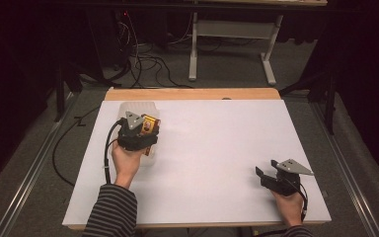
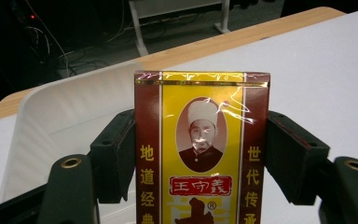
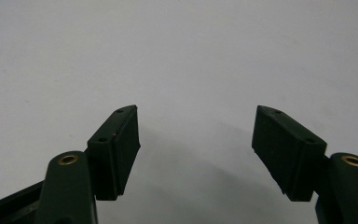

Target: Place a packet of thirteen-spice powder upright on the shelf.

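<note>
Left gripper view: my left gripper [image 2: 200,154] clamps a red-and-yellow box [image 2: 201,149] reading 王守義, over the white bin [image 2: 56,126]. Right gripper [image 3: 196,149] released, over bare table [image 3: 177,46].

The box [image 2: 201,154] sits between the jaws of the left gripper [image 1: 137,134] over the tray [image 1: 137,106] at the table's [image 1: 217,148] far left (near the back edge), while the right gripper [image 1: 276,177] rests near the front right corner, well apart.
</note>
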